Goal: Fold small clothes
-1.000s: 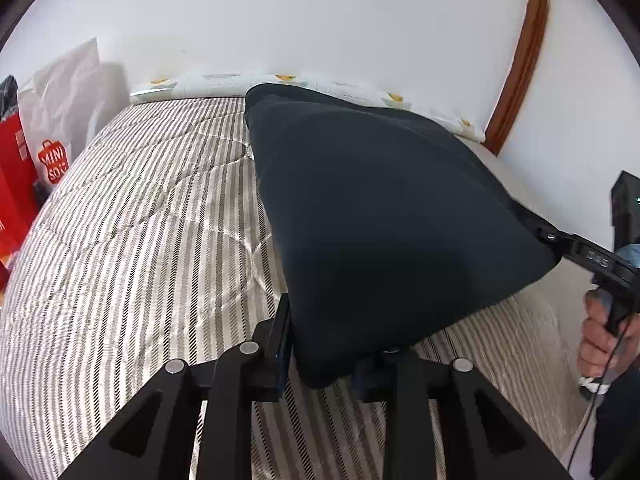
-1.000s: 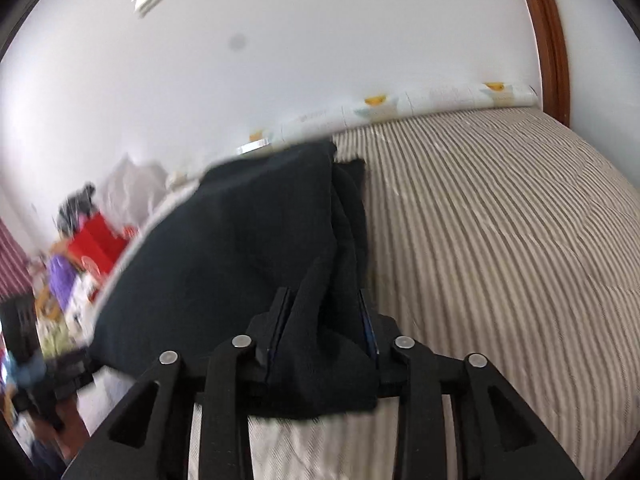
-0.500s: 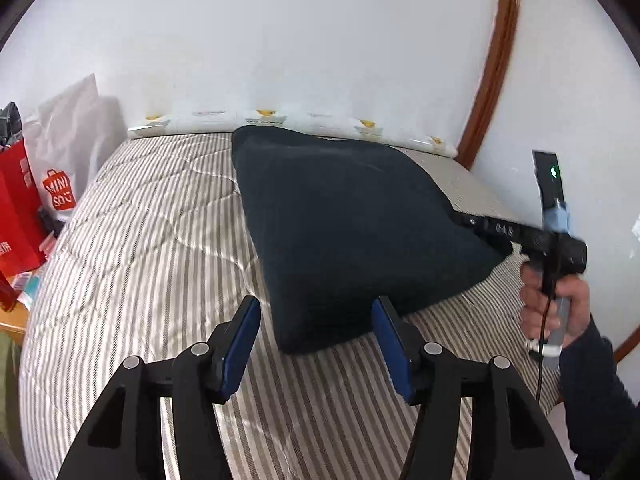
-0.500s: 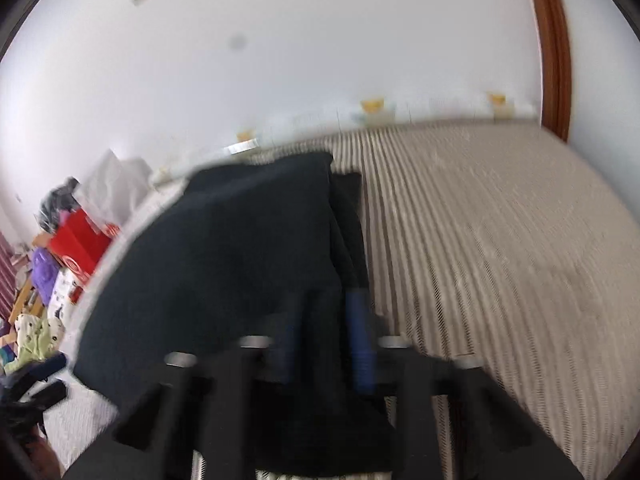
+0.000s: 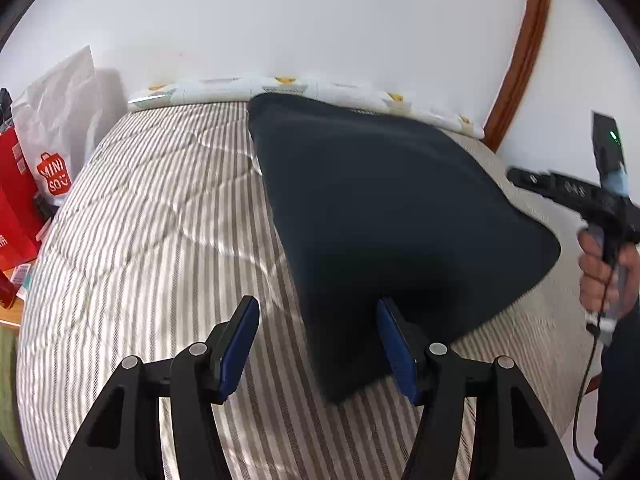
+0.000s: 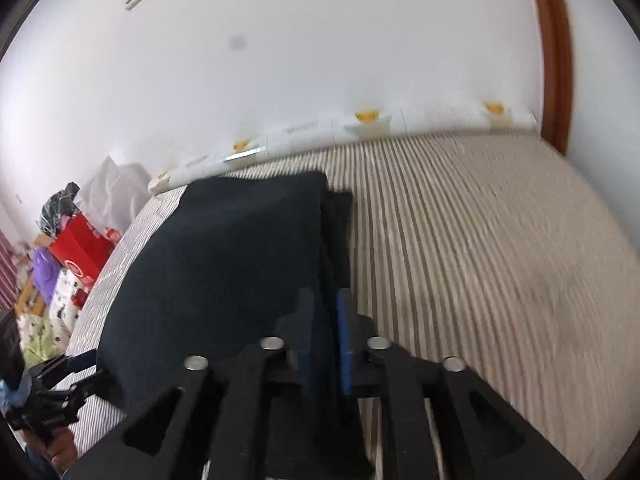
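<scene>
Beside the red-lettered "MINISO" bag [image 5: 54, 174], left hand-held gripper [image 5: 318, 340] wide open, right hand-held gripper [image 6: 326, 344] clamping dark garment [image 5: 384, 216].

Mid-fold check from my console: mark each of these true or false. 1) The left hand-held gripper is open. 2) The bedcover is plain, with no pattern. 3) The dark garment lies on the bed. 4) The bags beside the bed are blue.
1) True. The left hand-held gripper has its jaws spread wide, with nothing clamped.
2) False. The bedcover is striped and quilted.
3) True. The dark garment lies spread on the bedcover, and its near corner sits between the open jaws.
4) False. One is a red bag and the other a white bag with a red logo.
</scene>
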### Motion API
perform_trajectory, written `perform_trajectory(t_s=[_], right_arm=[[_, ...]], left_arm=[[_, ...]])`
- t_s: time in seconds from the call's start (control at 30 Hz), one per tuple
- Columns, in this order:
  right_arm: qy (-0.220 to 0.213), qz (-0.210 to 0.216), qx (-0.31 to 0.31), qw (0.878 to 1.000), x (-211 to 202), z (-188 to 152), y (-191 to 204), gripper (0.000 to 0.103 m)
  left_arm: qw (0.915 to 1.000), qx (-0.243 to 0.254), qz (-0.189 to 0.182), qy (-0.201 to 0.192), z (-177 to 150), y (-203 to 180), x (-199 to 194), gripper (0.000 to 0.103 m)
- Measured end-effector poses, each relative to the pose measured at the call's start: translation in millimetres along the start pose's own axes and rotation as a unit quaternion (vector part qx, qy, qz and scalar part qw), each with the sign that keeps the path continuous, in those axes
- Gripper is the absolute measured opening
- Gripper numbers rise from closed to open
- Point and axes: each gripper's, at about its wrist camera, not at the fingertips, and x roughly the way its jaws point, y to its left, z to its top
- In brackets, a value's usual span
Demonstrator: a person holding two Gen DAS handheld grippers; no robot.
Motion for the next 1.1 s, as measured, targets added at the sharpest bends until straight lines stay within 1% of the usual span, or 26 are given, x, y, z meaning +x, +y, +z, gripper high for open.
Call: perform_trajectory(t_s=[0.07,0.17,0.23,0.37,0.43,0.47,0.5,0.53,0.57,0.63,0.67,0.73,0.77,0.83,0.87,0.9,0.93,1.03,1.1], right_arm=[[0.004,-0.012,-0.013,1.0,11.6,22.5,10.5,0.044],[0.027,-0.018,-0.014,0.999,37.1,49.0,20.1,0.044],[0.045,-0.012,-0.012,0.999,57.7,62.9,24.2,0.044],[0.081,-0.014,0.0,0.997,101.4,79.3,25.5,0.044],[0.091,-0.017,0.008,0.996,120.5,83.6,25.5,0.043],[0.097,-0.015,0.018,0.995,130.7,85.4,23.9,0.037],[0.102,-0.001,0.036,0.994,139.7,86.9,20.3,0.024],[0.1,0.024,0.052,0.993,144.3,88.6,16.4,0.01],[0.09,0.039,0.057,0.994,142.0,90.9,13.4,0.009],[0.042,0.07,0.072,0.994,125.0,94.6,2.5,0.008],[0.041,0.069,0.076,0.994,123.4,92.7,-0.3,0.008],[0.072,0.048,0.062,0.994,131.3,87.0,2.6,0.011],[0.08,0.041,0.058,0.994,130.5,84.7,3.6,0.013],[0.07,0.026,0.056,0.996,108.2,78.9,2.6,0.022],[0.065,0.021,0.052,0.996,97.8,75.4,2.6,0.033],[0.063,0.015,0.045,0.997,84.5,69.0,3.6,0.04],[0.063,0.017,0.039,0.997,71.1,60.3,4.6,0.044],[0.067,0.036,0.04,0.996,39.4,28.5,5.5,0.044],[0.067,0.043,0.038,0.996,30.8,12.8,8.3,0.044]], left_arm=[[1.0,-0.003,0.001,0.0,9.8,2.6,1.4,0.062],[0.9998,0.003,0.019,-0.007,23.1,4.0,3.9,0.063],[0.9994,0.007,0.03,-0.014,29.3,5.8,6.2,0.063],[0.9998,-0.001,0.02,-0.009,32.9,9.6,13.3,0.064],[0.9998,-0.004,0.014,-0.01,33.3,11.4,15.2,0.065],[0.9998,-0.004,0.014,-0.012,33.0,12.1,16.0,0.067],[0.9998,-0.003,0.014,-0.014,32.5,12.8,16.6,0.069],[0.9998,-0.002,0.013,-0.015,31.6,14.0,17.1,0.069],[0.9998,-0.001,0.01,-0.015,30.8,15.2,17.6,0.069],[0.9999,-0.006,0.002,-0.014,30.8,17.4,18.1,0.069],[0.9999,-0.01,0.0,-0.012,31.3,17.8,19.0,0.069],[0.9999,-0.012,0.0,-0.012,32.2,16.8,19.7,0.069],[0.9998,-0.012,0.002,-0.013,31.7,15.9,19.0,0.069],[0.9998,-0.012,0.004,-0.013,30.0,14.5,17.4,0.068],[0.9999,-0.012,0.004,-0.012,29.1,14.0,16.8,0.068],[0.9998,-0.012,0.006,-0.012,27.0,12.9,15.9,0.068],[0.9998,-0.013,0.007,-0.014,25.0,11.9,15.0,0.068],[0.9997,-0.012,0.012,-0.017,19.1,8.4,12.6,0.068],[0.9995,-0.013,0.019,-0.02,15.9,6.1,10.8,0.068]])
